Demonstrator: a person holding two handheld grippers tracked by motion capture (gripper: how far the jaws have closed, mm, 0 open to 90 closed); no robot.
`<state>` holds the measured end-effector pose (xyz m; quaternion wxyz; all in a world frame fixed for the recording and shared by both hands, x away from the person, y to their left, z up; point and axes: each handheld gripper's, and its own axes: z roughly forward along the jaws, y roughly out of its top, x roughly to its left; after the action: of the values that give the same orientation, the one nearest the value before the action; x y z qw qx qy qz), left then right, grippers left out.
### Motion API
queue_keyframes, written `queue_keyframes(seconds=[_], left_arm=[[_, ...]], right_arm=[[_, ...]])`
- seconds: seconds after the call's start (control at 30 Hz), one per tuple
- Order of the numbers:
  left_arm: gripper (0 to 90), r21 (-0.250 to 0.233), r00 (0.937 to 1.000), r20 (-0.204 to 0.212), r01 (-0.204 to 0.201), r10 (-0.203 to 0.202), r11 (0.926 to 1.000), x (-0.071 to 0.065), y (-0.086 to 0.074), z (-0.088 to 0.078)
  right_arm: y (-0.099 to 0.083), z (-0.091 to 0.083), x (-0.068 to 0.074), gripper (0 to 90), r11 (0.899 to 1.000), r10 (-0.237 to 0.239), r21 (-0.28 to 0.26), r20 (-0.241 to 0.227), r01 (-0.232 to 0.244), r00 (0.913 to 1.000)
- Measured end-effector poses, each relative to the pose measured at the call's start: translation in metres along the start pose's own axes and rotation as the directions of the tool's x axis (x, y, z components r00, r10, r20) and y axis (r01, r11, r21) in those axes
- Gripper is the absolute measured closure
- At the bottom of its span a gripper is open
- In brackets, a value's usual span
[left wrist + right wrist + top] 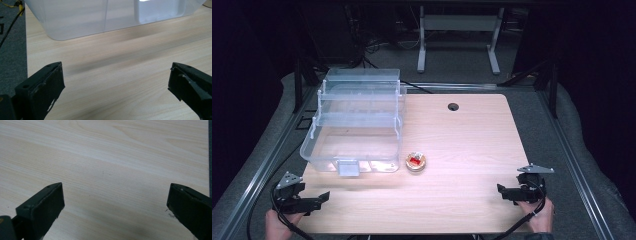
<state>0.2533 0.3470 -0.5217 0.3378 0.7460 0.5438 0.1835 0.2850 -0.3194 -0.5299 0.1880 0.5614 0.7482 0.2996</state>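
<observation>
Left gripper (314, 201), right gripper (507, 192): near edge, agape.

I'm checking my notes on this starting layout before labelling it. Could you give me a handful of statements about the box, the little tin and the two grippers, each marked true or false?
1. The clear plastic box stands on the left part of the table. True.
2. The small round tin lies inside the box. False: it sits on the table just right of the box's near corner.
3. The left gripper has its jaws open with nothing between them. True.
4. The right gripper is clamped on the tin. False: its jaws are open, apart from the tin, near the table's right front corner.
5. The box's lid is shut flat. False: it stands raised at the back.
</observation>
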Motion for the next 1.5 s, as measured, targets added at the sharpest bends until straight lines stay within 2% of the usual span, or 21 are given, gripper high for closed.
queue_keyframes(seconds=[0.2,0.43,0.47,0.57,0.7,0.8,0.9,0.93,1.17,1.2,1.23,1.3,1.33,1.37,1.4,1.43,1.47,1.5], left_arm=[[0.1,-0.009,0.9999,0.011,0.002,-0.002,1.0000,0.000,0.003,0.000],[0.1,0.014,1.0000,0.006,-0.002,0.002,0.9999,-0.001,0.004,0.001],[0.1,0.015,1.0000,0.010,-0.002,0.002,0.9999,-0.002,0.004,0.001],[0.1,0.024,1.0000,0.009,0.002,-0.002,0.9997,-0.002,0.004,0.001],[0.1,0.017,1.0000,0.001,0.009,-0.009,0.9998,-0.002,0.004,-0.003],[0.1,0.015,0.9999,-0.002,0.015,-0.015,0.9998,-0.001,0.003,-0.003],[0.1,0.017,0.9999,-0.001,0.011,-0.011,0.9998,-0.002,0.003,-0.002],[0.1,0.020,0.9999,0.003,0.010,-0.010,0.9998,-0.002,0.003,-0.001],[0.1,0.031,0.9999,-0.010,0.005,-0.005,0.9995,-0.002,0.002,-0.001],[0.1,0.026,0.9999,-0.011,0.006,-0.005,0.9996,-0.002,0.001,-0.001],[0.1,0.025,0.9999,-0.008,0.009,-0.008,0.9996,-0.001,0.001,-0.001],[0.1,0.027,0.9998,-0.016,0.010,-0.009,0.9996,0.000,0.000,-0.002],[0.1,0.025,0.9998,-0.013,0.015,-0.015,0.9996,0.000,-0.001,-0.003],[0.1,0.025,0.9998,-0.013,0.015,-0.015,0.9996,0.000,-0.001,-0.003],[0.1,0.025,0.9997,-0.014,0.018,-0.018,0.9995,0.001,-0.003,-0.003],[0.1,0.025,0.9997,-0.014,0.018,-0.018,0.9995,0.001,-0.003,-0.003],[0.1,0.029,0.9997,-0.013,0.020,-0.019,0.9994,0.002,-0.003,-0.004],[0.1,0.029,0.9997,-0.013,0.020,-0.019,0.9994,0.002,-0.003,-0.004]], right_arm=[[0.004,0.004,0.006,1.1,1.000,-0.012,0.005,-0.002,0.012,0.9999],[0.010,0.008,0.016,1.3,0.999,-0.039,0.024,-0.036,0.040,0.9986],[0.012,0.009,0.019,1.3,0.998,-0.050,0.030,-0.024,0.051,0.9985],[0.019,0.013,0.027,1.9,0.995,-0.077,0.052,-0.034,0.079,0.9964],[0.028,0.016,0.037,1.8,0.993,-0.100,0.050,-0.056,0.102,0.9934],[0.039,0.019,0.049,1.7,0.989,-0.136,0.044,-0.076,0.140,0.9878],[0.046,0.022,0.057,1.6,0.988,-0.147,0.038,-0.097,0.151,0.9844],[0.052,0.025,0.066,1.6,0.984,-0.169,0.037,-0.117,0.174,0.9787],[0.073,0.048,0.102,0.6,0.969,-0.236,0.029,-0.197,0.246,0.9516],[0.073,0.048,0.102,0.6,0.969,-0.236,0.029,-0.197,0.246,0.9516],[0.080,0.055,0.113,0.6,0.962,-0.261,0.024,-0.217,0.272,0.9408],[0.086,0.062,0.123,0.5,0.954,-0.286,0.022,-0.229,0.298,0.9307],[0.090,0.066,0.128,0.5,0.951,-0.296,0.012,-0.254,0.309,0.9209],[0.093,0.070,0.134,0.4,0.947,-0.306,0.010,-0.261,0.320,0.9156],[0.095,0.072,0.140,0.4,0.942,-0.321,0.022,-0.242,0.336,0.9155],[0.098,0.077,0.144,0.3,0.943,-0.319,0.001,-0.293,0.334,0.9014],[0.100,0.079,0.149,0.2,0.938,-0.330,0.018,-0.262,0.347,0.9067],[0.100,0.079,0.149,0.2,0.938,-0.330,0.018,-0.262,0.347,0.9067]])
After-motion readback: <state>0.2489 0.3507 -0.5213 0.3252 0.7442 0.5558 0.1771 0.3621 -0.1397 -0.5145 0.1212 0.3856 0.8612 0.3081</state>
